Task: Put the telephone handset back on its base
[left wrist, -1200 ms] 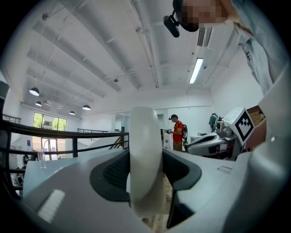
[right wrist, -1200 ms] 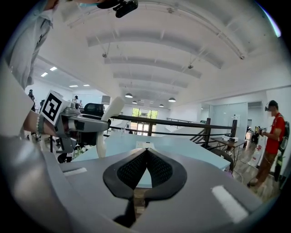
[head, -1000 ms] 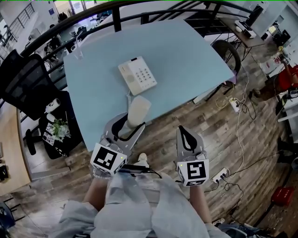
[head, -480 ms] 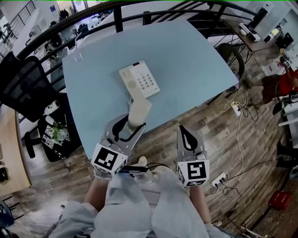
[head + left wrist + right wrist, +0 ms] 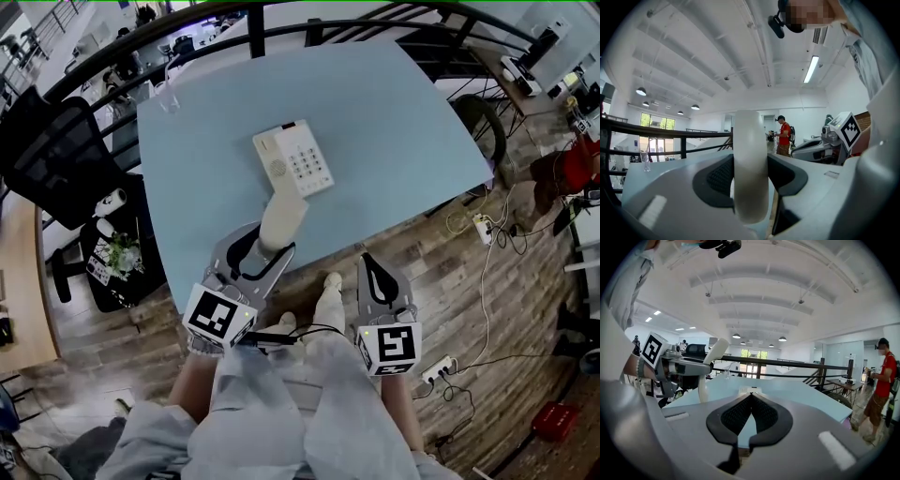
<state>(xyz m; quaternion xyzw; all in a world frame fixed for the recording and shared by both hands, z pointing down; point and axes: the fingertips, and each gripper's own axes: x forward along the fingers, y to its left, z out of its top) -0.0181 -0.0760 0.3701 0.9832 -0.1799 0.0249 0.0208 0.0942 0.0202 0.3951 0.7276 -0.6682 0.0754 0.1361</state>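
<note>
The white telephone base (image 5: 293, 159) with its keypad lies near the middle of the light blue table (image 5: 394, 122); its cradle side is bare. My left gripper (image 5: 267, 251) is shut on the white handset (image 5: 282, 221), which sticks up and forward over the table's near edge, just short of the base. In the left gripper view the handset (image 5: 750, 164) stands clamped between both jaws. A coiled cord runs from the handset toward the base. My right gripper (image 5: 376, 274) is shut and holds nothing, off the table's front edge; its own view shows the base (image 5: 749, 391) ahead.
A clear glass (image 5: 167, 96) stands at the table's far left corner. A black office chair (image 5: 56, 159) is left of the table, a dark railing (image 5: 281, 23) behind it. Cables and a power strip (image 5: 485, 228) lie on the wooden floor at the right. A person in red (image 5: 880, 380) stands far right.
The table and phone base have shifted nearer and rightward in the head view as the person stepped forward. The handset in my left gripper now reaches further over the table, closer to the base.
</note>
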